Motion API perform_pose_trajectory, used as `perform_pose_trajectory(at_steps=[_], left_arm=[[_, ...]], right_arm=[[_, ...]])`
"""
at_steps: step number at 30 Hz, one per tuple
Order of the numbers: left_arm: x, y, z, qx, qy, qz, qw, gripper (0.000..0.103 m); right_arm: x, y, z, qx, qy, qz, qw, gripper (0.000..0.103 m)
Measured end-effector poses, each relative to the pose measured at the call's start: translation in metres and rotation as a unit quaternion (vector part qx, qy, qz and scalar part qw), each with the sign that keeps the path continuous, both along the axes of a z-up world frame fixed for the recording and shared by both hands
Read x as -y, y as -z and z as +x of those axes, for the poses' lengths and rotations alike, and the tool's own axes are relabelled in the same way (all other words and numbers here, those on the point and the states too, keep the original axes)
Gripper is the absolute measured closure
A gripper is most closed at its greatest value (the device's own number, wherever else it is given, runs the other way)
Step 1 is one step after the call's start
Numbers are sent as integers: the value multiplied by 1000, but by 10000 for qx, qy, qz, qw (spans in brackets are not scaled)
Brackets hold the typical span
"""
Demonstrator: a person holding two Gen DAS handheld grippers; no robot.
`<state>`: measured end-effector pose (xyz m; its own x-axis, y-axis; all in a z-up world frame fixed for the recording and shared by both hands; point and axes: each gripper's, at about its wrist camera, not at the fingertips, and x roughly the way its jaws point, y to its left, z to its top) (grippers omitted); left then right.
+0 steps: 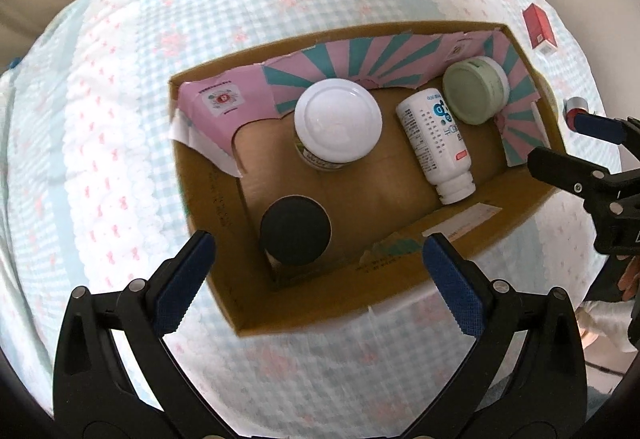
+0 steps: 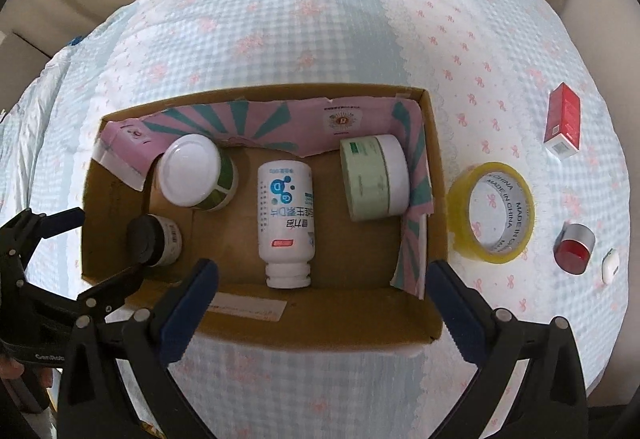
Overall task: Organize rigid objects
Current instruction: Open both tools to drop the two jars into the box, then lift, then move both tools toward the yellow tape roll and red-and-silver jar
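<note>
A cardboard box (image 1: 400, 285) (image 2: 320, 331) sits on the bed. Inside are a white-lidded jar (image 1: 338, 119) (image 2: 192, 171), a white bottle lying down (image 1: 434, 143) (image 2: 285, 223), a green jar on its side (image 1: 474, 89) (image 2: 374, 177) and a black-lidded jar (image 1: 295, 231) (image 2: 154, 241). My left gripper (image 1: 316, 279) is open and empty above the box's near wall. My right gripper (image 2: 320, 291) is open and empty above the near wall too. Outside the box on the right lie a yellow tape roll (image 2: 492, 211), a red box (image 2: 563, 121) (image 1: 540, 29) and a red-and-silver cap (image 2: 574, 249) (image 1: 574, 109).
A small white object (image 2: 610, 265) lies at the far right. The bed cover (image 1: 120, 119) (image 2: 300, 19) is pale blue check with pink bows. The right gripper shows at the right edge of the left wrist view (image 1: 580, 155). The left gripper shows at the left in the right wrist view (image 2: 60, 259).
</note>
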<state>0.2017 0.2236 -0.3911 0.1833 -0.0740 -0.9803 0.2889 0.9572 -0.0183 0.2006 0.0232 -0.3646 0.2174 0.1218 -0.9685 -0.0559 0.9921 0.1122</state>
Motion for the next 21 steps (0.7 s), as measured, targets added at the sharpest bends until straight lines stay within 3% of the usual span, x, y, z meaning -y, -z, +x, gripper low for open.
perform_pose_trajectory(at_steps=[10, 21], left_arm=[[-12, -75, -43, 519, -170, -23, 9985, 0], [40, -140, -86, 1173, -125, -404, 9922, 0]], right_arm=[[8, -51, -33, 276, -28, 15, 9996, 0], [58, -130, -94, 787, 276, -62, 9965, 0]])
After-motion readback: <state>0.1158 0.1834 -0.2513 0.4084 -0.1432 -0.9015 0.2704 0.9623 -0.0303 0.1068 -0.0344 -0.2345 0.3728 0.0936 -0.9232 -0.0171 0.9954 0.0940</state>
